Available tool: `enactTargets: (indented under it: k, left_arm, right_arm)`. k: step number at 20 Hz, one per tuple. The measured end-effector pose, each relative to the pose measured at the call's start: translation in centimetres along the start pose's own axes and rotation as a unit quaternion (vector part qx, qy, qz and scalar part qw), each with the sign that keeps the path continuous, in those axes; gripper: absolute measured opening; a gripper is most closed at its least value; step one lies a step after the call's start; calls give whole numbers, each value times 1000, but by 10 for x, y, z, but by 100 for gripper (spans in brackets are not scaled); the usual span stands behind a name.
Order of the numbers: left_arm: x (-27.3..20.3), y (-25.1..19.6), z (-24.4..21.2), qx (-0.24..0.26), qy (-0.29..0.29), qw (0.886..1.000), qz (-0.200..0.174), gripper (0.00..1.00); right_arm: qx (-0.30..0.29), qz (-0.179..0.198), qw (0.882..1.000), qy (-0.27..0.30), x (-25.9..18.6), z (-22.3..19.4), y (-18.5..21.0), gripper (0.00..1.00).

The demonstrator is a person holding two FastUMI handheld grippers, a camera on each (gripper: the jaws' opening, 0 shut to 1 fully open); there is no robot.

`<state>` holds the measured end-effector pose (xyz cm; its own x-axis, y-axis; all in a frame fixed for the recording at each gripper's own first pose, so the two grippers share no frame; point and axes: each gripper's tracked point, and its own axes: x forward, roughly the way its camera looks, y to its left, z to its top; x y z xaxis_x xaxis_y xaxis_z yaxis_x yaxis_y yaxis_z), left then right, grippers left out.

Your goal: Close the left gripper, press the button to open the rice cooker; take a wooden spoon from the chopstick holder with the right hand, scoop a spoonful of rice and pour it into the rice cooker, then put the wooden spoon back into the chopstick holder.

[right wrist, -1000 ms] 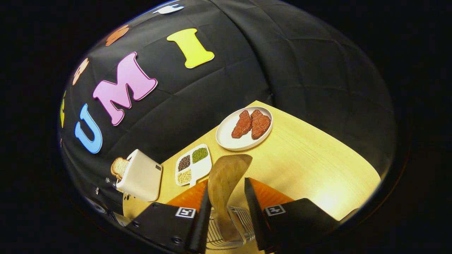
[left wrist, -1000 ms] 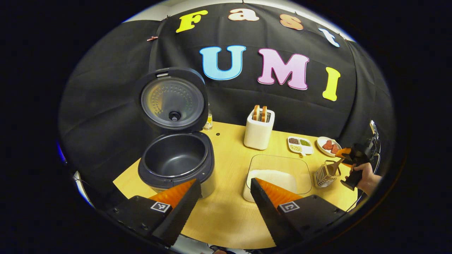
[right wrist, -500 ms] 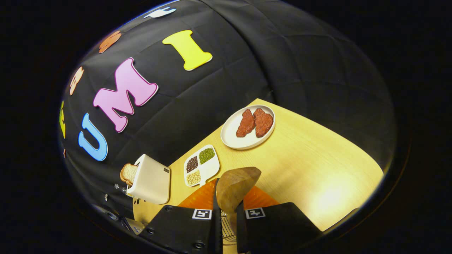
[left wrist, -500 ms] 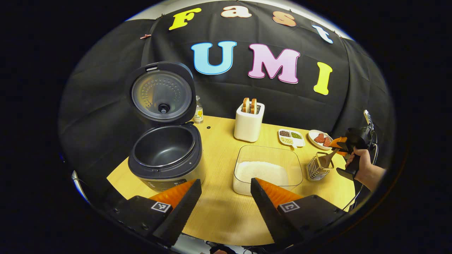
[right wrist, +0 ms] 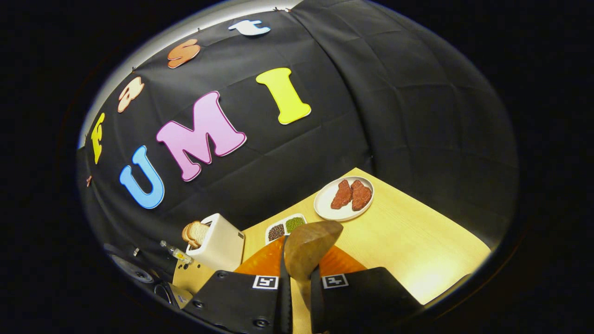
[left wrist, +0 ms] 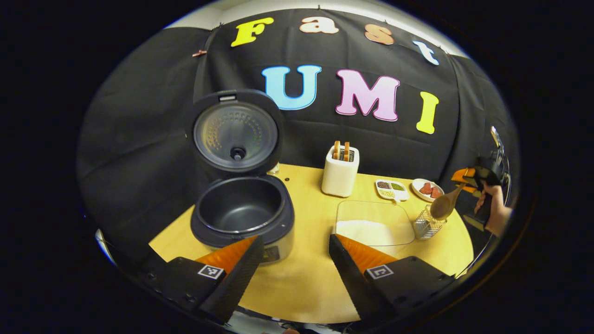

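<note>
Right gripper [right wrist: 297,290] fingers clamp the spoon [right wrist: 308,248] above the holder [left wrist: 427,226]; left gripper [left wrist: 292,266] fingers spread wide, empty.

Left tongs [left wrist: 292,260]: fingers spread wide apart, gripping nothing, held low over the worktop [left wrist: 306,283] near edge. Right tongs [right wrist: 297,297]: fingers clamped on the wooden spoon [right wrist: 308,248] handle, raised above the worktop's far right side, carried by a hand [left wrist: 494,211].
</note>
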<state>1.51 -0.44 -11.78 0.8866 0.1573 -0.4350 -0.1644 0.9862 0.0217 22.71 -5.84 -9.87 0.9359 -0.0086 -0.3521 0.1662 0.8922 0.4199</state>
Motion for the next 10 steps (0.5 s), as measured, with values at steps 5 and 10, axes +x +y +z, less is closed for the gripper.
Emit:
enactTargets:
  k: [5, 10]
  left_arm:
    - [-6, 30, -6, -12, -11, 999, -37, 95]
    - [-9, 61, -8, -6, -25, 997, -70, 96]
  right_arm:
    - [3, 35, 999, -7, -35, -10, 57, 14]
    - [-9, 61, 998, 4, -56, -44, 111, 19]
